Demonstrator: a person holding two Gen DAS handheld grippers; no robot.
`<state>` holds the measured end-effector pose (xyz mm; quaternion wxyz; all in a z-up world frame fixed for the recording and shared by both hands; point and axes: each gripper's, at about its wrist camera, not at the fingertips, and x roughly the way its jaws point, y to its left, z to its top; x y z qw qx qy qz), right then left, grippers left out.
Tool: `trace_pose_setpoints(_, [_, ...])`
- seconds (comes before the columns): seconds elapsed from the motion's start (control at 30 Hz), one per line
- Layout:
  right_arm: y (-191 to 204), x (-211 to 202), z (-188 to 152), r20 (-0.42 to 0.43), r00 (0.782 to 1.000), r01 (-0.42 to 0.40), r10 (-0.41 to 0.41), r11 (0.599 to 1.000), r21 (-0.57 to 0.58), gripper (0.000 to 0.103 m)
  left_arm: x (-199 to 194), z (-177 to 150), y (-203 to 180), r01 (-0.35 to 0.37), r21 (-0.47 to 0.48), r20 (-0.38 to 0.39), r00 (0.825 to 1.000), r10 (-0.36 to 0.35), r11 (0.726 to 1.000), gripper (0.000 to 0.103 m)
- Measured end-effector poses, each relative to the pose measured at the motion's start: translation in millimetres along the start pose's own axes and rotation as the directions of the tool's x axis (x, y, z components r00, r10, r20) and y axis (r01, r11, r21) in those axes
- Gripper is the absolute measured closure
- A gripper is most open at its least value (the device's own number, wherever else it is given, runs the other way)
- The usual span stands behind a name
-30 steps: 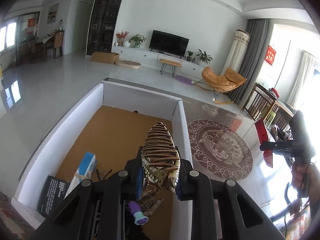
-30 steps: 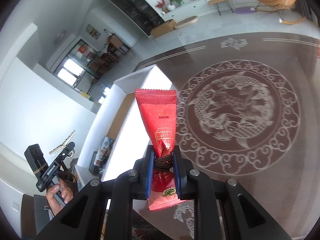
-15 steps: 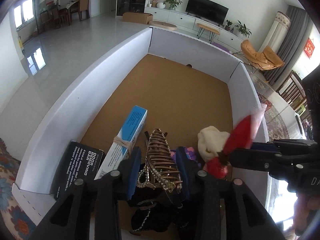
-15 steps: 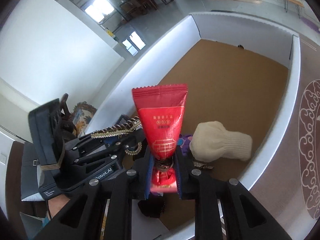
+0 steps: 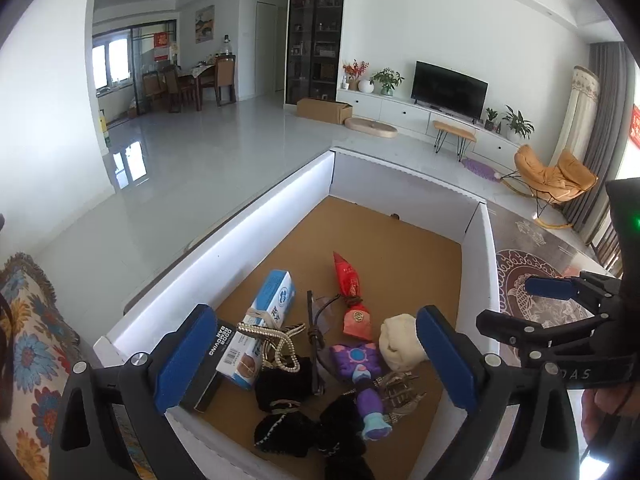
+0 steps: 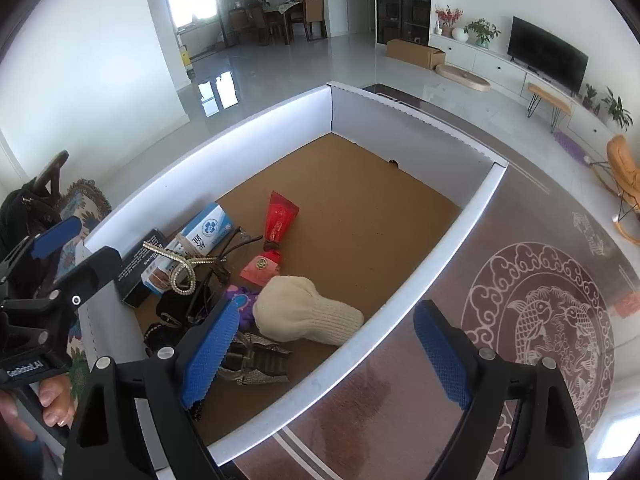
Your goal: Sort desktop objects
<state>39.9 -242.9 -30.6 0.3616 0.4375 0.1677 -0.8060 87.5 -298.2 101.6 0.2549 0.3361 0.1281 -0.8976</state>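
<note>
A white-walled cardboard box (image 5: 240, 248) (image 6: 440, 248) holds the sorted items. The red snack packet (image 5: 350, 292) (image 6: 276, 226) lies flat on its brown floor. The striped hair claw (image 5: 400, 390) (image 6: 256, 364) lies near the front wall, beside a purple toy (image 5: 362, 372) and a cream sock (image 5: 400, 342) (image 6: 308, 312). My left gripper (image 5: 316, 356) (image 6: 76, 256) hangs above the pile, its jaws opening wide with nothing between the pads. My right gripper (image 6: 324, 354) (image 5: 536, 306) is over the box's right wall, its jaws also opening and empty.
Also in the box are a blue-white carton (image 5: 276, 300), a black box (image 5: 216, 354), a rhinestone chain (image 6: 180, 268), glasses and black pouches (image 5: 284, 384). The far half of the box floor is bare. A patterned brown tabletop (image 6: 540, 312) lies to the right.
Both grippers have opened. The hair claw dropped out of the left one and the red packet out of the right one; both now lie in the box.
</note>
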Motion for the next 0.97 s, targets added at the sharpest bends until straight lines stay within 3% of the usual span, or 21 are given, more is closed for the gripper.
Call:
trace_pose_setpoints(0.23, [7.8,8.6,-8.2,0.001,0.999,0.039,-0.039,0.996,-0.085,0.013,-16.9,-9.6,-10.9,-0.146,-0.031,0.055,0.988,0.148,0.989,0.001])
trace_pose_setpoints(0.4, [16.8,15.1,-10.4,-0.004,0.999,0.042,-0.043,0.992,-0.117,0.013,-18.0,-8.4,-12.7,-0.200,-0.030,0.006,0.980,0.201,0.979,0.001])
trace_pose_setpoints(0.63, [20.7,17.5,-12.0,-0.003,0.999,0.032,-0.032,0.992,-0.121,0.013,-20.9,-11.6,-17.0,-0.228,-0.002,0.016,0.974,0.228,0.974,0.001])
trace_pose_setpoints(0.83, [22.6,20.3,-11.8,-0.001,1.000,0.031,-0.031,0.992,-0.122,0.013,-16.8,-12.4,-12.6,-0.198,-0.018,-0.022,0.980,0.197,0.980,0.001])
trace_pose_setpoints(0.97, [21.4,19.6,-10.1,0.006,1.000,0.030,-0.029,0.993,-0.117,0.013,-21.9,-14.7,-8.9,-0.213,-0.052,0.021,0.976,0.215,0.976,0.001])
